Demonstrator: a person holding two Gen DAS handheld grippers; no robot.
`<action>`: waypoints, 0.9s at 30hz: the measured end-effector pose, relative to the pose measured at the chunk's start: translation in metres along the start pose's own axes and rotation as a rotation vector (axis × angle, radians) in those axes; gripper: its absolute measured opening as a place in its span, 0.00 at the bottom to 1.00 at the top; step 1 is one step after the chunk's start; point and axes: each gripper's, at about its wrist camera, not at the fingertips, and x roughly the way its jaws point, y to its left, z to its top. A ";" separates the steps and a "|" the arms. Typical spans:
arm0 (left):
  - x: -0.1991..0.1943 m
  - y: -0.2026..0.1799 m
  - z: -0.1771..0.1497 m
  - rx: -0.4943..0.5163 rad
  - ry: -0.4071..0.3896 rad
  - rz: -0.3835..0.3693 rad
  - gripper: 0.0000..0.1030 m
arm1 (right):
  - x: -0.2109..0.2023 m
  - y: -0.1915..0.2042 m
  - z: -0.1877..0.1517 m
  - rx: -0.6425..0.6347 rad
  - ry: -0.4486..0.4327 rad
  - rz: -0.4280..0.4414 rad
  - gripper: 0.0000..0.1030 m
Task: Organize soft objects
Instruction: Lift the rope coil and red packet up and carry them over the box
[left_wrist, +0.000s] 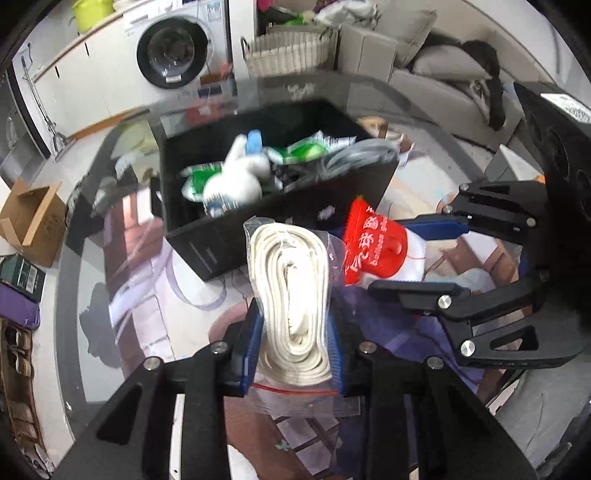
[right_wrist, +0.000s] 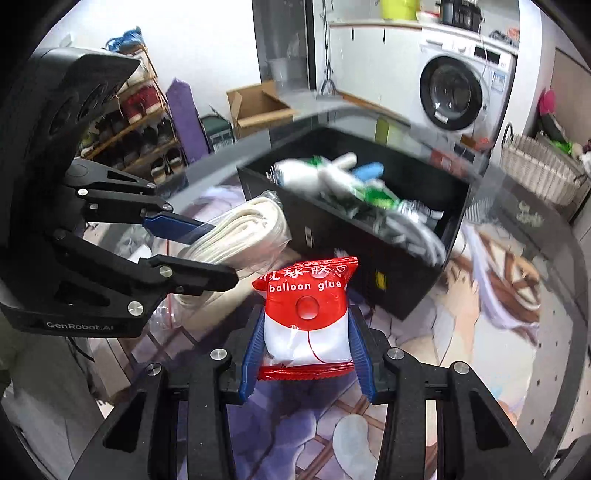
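Left wrist view: left tool (left_wrist: 295, 325) clamps the rope bag (left_wrist: 291, 291); right tool (right_wrist: 306, 354) clamps the glue packet (right_wrist: 306, 317).

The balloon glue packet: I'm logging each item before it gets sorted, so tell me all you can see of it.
The balloon glue packet is a soft plastic pouch, red at the top and bottom seams, with a clear middle showing white contents. White Chinese characters and "balloon glue" are printed on the red top, above a round hang hole. It stands upright, pinched at both sides between the right gripper's blue fingers, lifted in front of the black bin.
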 end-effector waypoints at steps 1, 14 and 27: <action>-0.004 0.000 0.001 0.000 -0.019 0.001 0.29 | -0.005 0.001 0.002 -0.001 -0.024 0.007 0.42; -0.069 0.007 0.002 -0.033 -0.350 0.020 0.29 | -0.074 0.004 0.020 -0.001 -0.361 -0.073 0.42; -0.116 0.014 -0.011 -0.042 -0.643 0.114 0.29 | -0.149 0.029 0.009 -0.086 -0.720 -0.141 0.42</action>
